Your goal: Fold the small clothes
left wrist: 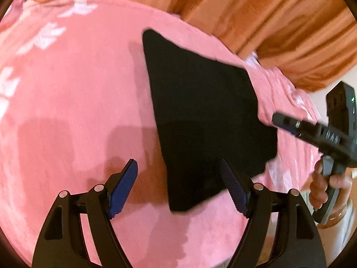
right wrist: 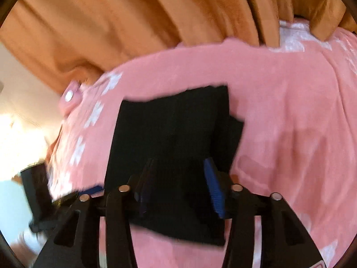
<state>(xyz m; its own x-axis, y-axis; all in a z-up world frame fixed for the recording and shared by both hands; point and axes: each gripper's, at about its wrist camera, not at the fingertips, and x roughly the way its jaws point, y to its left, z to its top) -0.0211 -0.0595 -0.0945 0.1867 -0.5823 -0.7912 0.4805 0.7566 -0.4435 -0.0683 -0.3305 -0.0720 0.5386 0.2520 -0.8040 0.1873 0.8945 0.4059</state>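
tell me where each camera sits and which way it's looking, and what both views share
Left wrist: rides the left gripper, angled down over the pink blanket at the black garment; its open fingers frame the cloth's near corner, and the right gripper and the hand holding it show at the right edge.
Right wrist: rides the right gripper, angled down over the black garment; its parted fingers show, nothing visibly pinched.
Shared: the garment, the pink blanket and the orange curtain.
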